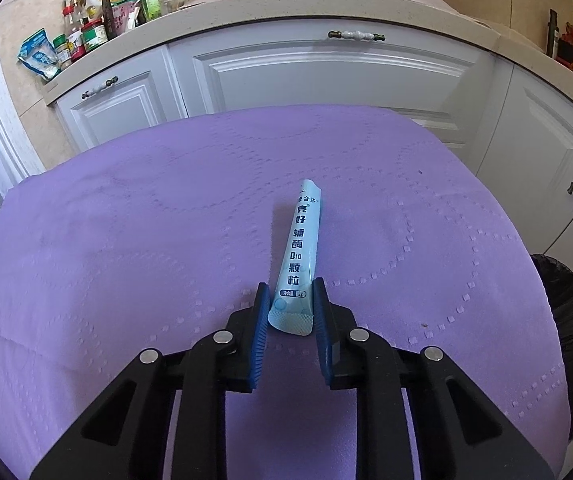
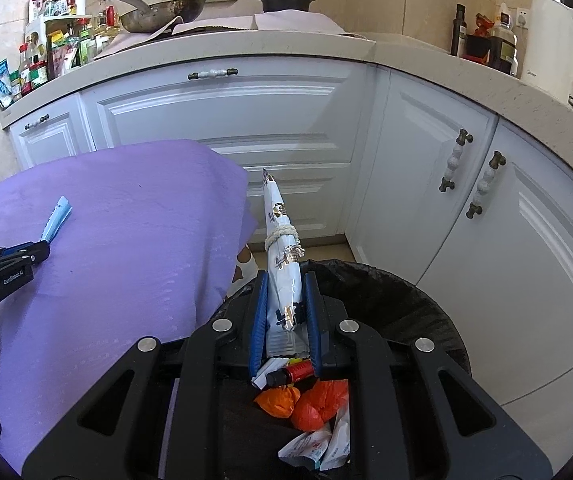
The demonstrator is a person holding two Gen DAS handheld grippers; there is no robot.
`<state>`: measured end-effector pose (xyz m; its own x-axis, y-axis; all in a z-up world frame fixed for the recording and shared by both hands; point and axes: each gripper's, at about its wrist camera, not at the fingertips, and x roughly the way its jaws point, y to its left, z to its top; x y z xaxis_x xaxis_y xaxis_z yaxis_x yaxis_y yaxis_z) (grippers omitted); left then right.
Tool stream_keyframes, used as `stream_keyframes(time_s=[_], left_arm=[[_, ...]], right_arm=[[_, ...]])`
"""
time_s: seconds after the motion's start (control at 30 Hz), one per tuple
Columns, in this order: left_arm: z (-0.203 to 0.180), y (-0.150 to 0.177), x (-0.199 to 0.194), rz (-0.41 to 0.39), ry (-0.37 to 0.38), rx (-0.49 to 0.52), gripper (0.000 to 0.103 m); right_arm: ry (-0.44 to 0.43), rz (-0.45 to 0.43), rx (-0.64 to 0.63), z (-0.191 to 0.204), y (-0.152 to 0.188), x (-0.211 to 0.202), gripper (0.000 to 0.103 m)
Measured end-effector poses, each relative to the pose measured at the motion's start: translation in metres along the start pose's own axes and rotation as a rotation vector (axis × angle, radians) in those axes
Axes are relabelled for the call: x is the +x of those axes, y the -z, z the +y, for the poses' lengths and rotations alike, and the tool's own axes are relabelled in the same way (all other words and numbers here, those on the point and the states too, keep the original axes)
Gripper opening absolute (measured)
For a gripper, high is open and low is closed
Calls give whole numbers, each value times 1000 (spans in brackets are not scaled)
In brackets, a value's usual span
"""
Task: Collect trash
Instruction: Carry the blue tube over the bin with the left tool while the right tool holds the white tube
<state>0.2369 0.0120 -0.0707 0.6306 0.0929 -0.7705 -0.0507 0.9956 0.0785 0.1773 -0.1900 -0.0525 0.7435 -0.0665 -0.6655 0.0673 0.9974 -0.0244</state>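
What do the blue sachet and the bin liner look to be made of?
Blue sachet: likely laminated plastic film, satin finish, with a crimped, textured end seal and printed face. Bin liner: thin black plastic film, by its crinkled folds and dull sheen around the rim.

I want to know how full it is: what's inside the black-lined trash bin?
In the trash bin: orange plastic bags, white wrappers and a red-and-black tube. The right gripper and its rolled packet cover the rest.

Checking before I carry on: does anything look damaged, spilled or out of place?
Nothing spilled. The blue sachet in the left gripper has a torn-open far end, and the white packet in the right gripper is oddly tied with string.
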Motion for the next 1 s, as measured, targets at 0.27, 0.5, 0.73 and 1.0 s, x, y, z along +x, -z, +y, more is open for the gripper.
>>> stream_keyframes(time_s=[0.27, 0.5, 0.73, 1.0], left_arm=[[5, 8, -10, -20, 11, -2, 22], [4, 19, -29, -54, 17, 17, 22], [3, 32, -64, -123, 48, 31, 22], [-15, 41, -103, -209, 130, 69, 22]], right_arm=[[0, -17, -5, 6, 2, -15, 17], [-1, -41, -10, 12, 3, -35, 17], [12, -65, -4, 12, 11, -58, 17], [70, -88, 21, -3, 21, -82, 17]])
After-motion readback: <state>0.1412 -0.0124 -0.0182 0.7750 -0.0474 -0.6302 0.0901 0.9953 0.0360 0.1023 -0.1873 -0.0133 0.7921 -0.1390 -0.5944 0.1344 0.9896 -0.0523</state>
